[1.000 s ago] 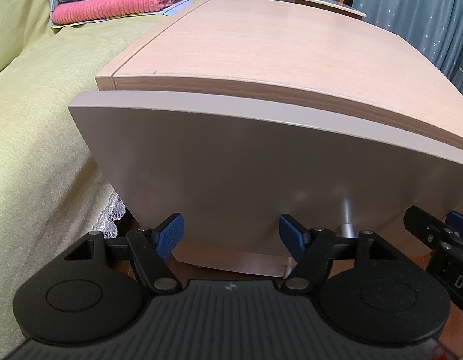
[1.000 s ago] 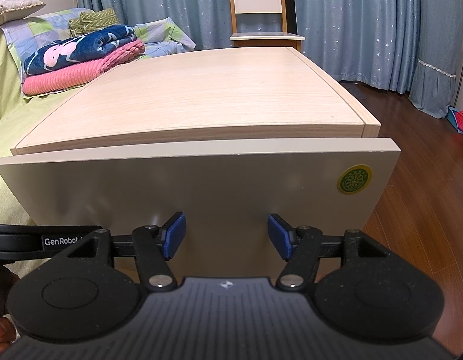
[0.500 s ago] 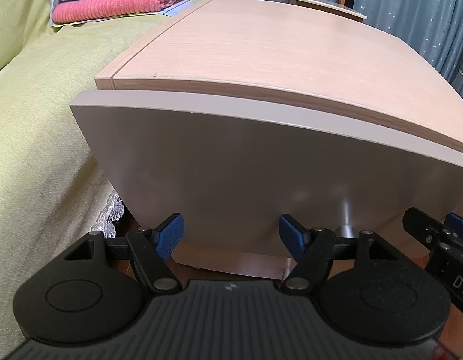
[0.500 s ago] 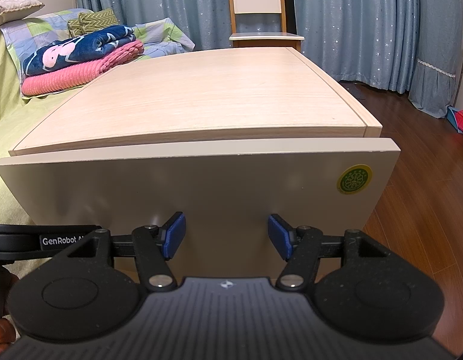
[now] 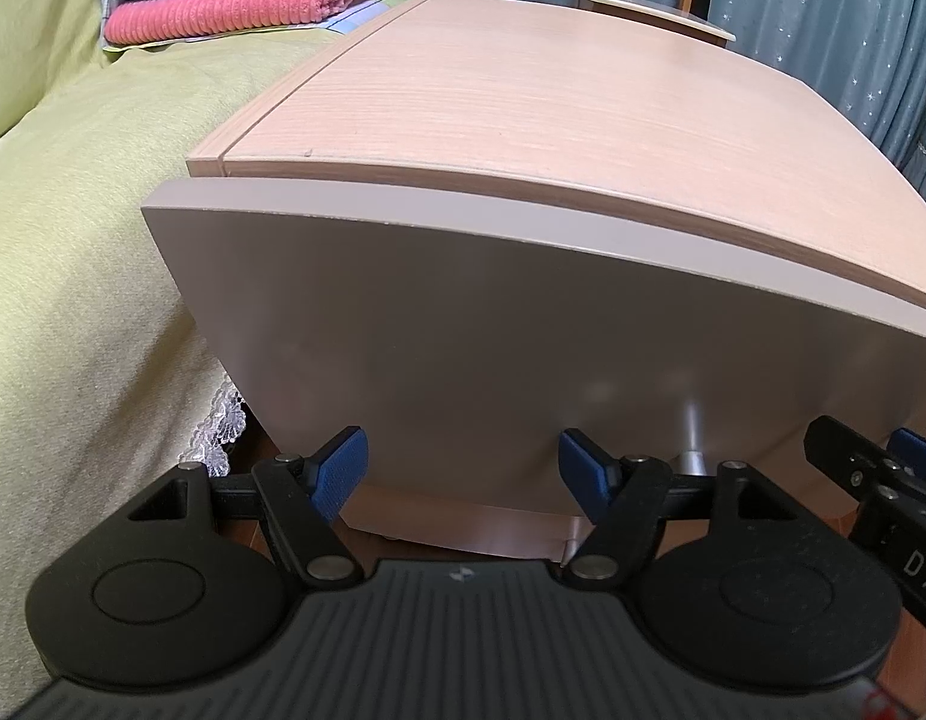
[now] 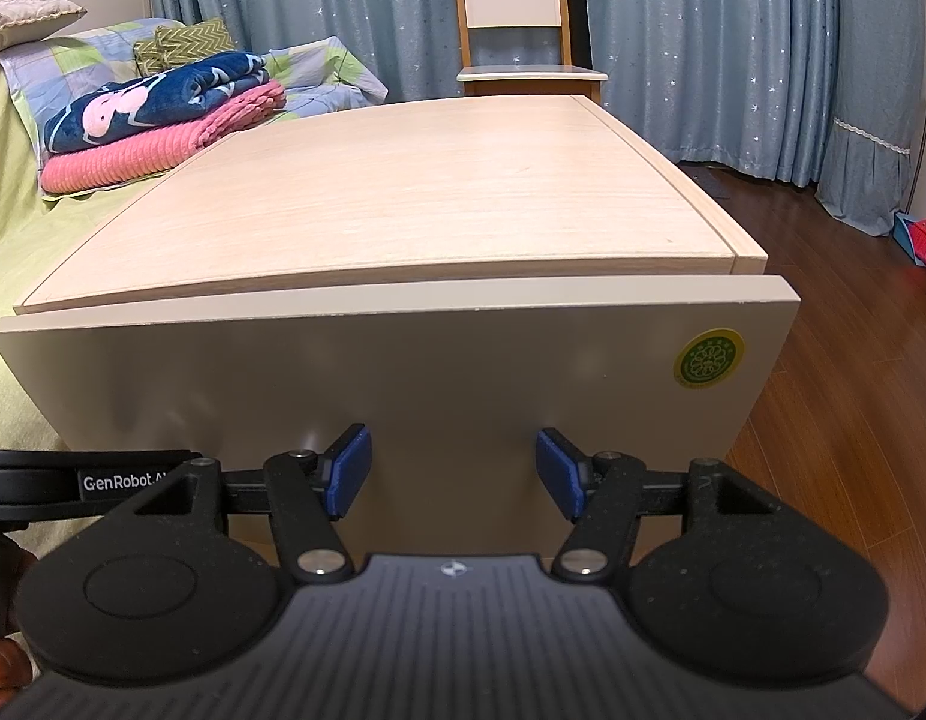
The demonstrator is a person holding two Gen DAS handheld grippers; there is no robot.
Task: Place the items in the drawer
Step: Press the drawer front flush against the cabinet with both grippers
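Drawer (image 6: 403, 384) front, pale beige and flat, fills the middle of both views; it sits under a light wood cabinet top (image 6: 397, 192) and stands only slightly forward of it. No items to be stored can be seen in either view.

Left gripper (image 5: 462, 471) points at the drawer front's lower edge, its blue-padded jaws spread wide with nothing between them. Right gripper (image 6: 452, 471) faces the same panel straight on, jaws likewise spread and empty. Whether either pad touches the panel cannot be told.

Left of the cabinet lies a bed with a yellow-green cover (image 5: 73, 276). Folded blankets (image 6: 157, 120), navy on pink, rest further back on it.

Only the left view shows the white lace trim (image 5: 220, 429) hanging at the cover's edge beside the cabinet, the cabinet's base (image 5: 463, 525) below the drawer, and the tip of the right gripper at the right border.

Only the right view shows a round green and yellow sticker (image 6: 707, 357) at the drawer front's upper right corner, the wood floor (image 6: 853, 360) to the right, and the full back of a chair (image 6: 511, 12) behind the cabinet, against blue starred curtains (image 6: 733, 30). At its left border appear the left gripper's black body, lettered "GenRobot", and a bit of a hand (image 6: 4, 663).
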